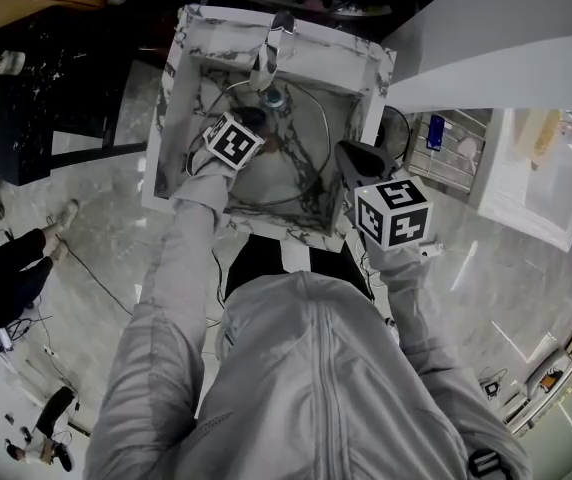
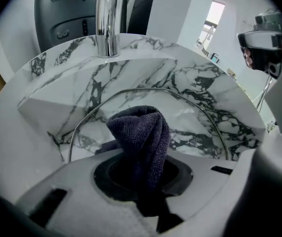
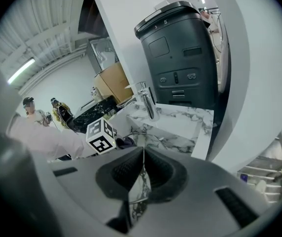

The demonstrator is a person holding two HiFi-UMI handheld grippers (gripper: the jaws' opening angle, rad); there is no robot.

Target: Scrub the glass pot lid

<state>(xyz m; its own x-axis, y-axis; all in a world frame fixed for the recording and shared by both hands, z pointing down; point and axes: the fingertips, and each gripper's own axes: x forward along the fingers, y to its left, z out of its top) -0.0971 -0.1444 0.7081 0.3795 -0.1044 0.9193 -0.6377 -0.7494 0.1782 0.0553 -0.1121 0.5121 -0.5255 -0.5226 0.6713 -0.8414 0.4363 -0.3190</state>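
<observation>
Two grippers work at the marble sink (image 1: 191, 28). The glass pot lid (image 1: 301, 128) sits inside the sink basin, tilted up rather than flat. Its metal rim arcs from the faucet (image 1: 271, 53) side round to the sink's front right corner. It is round, so it has no long axis, and its broad face is turned to the left gripper (image 1: 253, 118). The left gripper's tongs are clamped on a dark cloth (image 2: 141, 132), which bunches upward just in front of the glass. Whether cloth and glass touch cannot be told. The right gripper (image 1: 351, 158) is at the sink's front right rim, its tongs pressed together on the thin edge of the lid, with marble showing through the glass below the pinch. The only readable print is an "8" on top of a dark appliance (image 3: 180, 53) behind the sink; the marker cubes carry only black square patterns. Only the left gripper view shows the cloth's weave and the lid's full arc against the sink's back wall. Only the right gripper view shows the pinch on the rim, the left marker cube (image 3: 100, 136) over the sink, and two people (image 3: 30, 107) standing well beyond the sink. Only the head view shows both sleeves and the whole sink.
</observation>
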